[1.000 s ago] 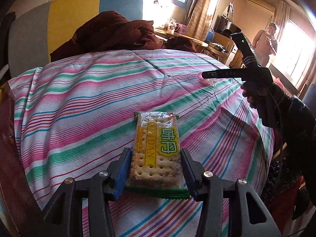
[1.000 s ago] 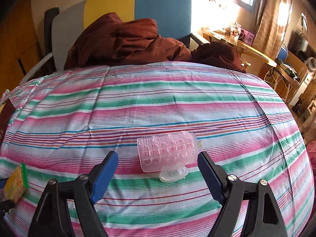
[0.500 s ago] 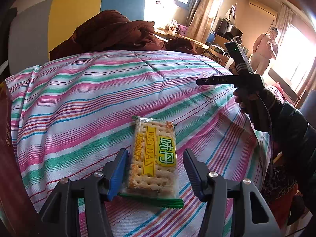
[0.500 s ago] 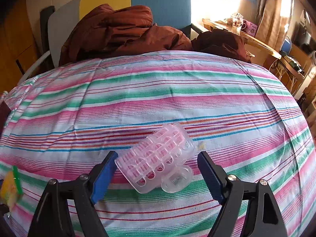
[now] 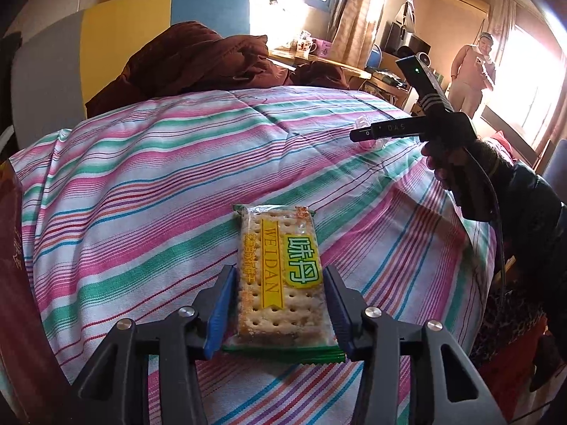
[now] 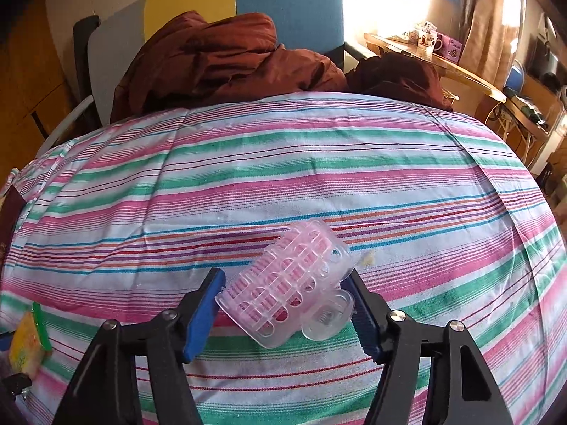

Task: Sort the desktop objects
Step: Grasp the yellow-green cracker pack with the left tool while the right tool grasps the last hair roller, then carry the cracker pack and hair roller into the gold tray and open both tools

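Note:
A clear packet of crackers (image 5: 280,265) with a yellow and green label lies lengthwise on the striped cloth (image 5: 141,194). My left gripper (image 5: 280,304) is shut on its near half, a blue pad against each long side. In the right wrist view, a pink see-through hair roller (image 6: 290,276) with a clip sits tilted between the pads of my right gripper (image 6: 287,294), which is shut on it. The left wrist view shows the right gripper (image 5: 358,135) from the side at the far right, held by a gloved hand (image 5: 457,177). The cracker packet (image 6: 26,340) shows at the lower left edge.
A brown jacket (image 6: 219,60) is heaped at the far edge of the striped cloth (image 6: 319,163), against a grey, yellow and blue chair back (image 6: 283,0). A side table with mugs (image 6: 428,53) stands beyond. A person (image 5: 473,71) stands at the back right. A dark red object (image 5: 14,265) borders the left.
My right gripper's pads have closed in on the hair roller, which turned from lying crosswise to tilted. My left gripper's pads opened slightly, then closed again on the packet.

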`<state>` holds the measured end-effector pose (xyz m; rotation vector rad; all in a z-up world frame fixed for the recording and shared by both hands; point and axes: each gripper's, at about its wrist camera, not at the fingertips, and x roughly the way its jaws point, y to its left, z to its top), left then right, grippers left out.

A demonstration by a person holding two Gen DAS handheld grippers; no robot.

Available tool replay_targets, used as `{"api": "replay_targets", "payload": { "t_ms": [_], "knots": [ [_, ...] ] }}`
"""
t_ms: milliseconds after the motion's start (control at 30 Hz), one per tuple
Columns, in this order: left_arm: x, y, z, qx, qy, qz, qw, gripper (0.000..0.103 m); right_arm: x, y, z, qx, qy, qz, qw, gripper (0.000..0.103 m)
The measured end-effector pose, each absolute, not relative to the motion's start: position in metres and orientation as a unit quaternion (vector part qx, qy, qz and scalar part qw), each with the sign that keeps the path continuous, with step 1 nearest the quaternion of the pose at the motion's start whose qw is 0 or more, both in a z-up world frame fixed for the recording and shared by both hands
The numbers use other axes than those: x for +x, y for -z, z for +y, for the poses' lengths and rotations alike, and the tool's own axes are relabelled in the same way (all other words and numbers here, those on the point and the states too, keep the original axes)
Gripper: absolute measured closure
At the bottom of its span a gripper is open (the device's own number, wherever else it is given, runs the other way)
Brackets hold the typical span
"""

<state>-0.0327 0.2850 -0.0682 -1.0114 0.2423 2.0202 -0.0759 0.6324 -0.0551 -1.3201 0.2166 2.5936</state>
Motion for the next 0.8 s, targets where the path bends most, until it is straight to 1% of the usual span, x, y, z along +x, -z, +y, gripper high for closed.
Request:
{"api": "replay_targets", "payload": {
  "t_ms": [167, 433, 600, 800],
  "knots": [
    [-0.026, 0.061, 0.275, -0.396, -0.808, 0.086, 0.427, 0.054, -0.057, 0.047, 0.606, -0.433, -0.892, 0.067, 0.110, 0.035],
    [-0.007, 0.042, 0.251, -0.371, -0.817, 0.067, 0.437, 0.054, -0.012, 0.026, 0.547, -0.380, -0.918, 0.096, 0.064, 0.035],
    [0.004, 0.027, 0.225, -0.359, -0.827, 0.048, 0.429, 0.054, 0.006, 0.017, 0.504, -0.354, -0.928, 0.110, 0.023, 0.035],
    [0.010, 0.004, 0.176, -0.333, -0.858, 0.016, 0.390, 0.054, 0.003, 0.011, 0.440, -0.339, -0.934, 0.101, -0.043, 0.035]
  ]
}}
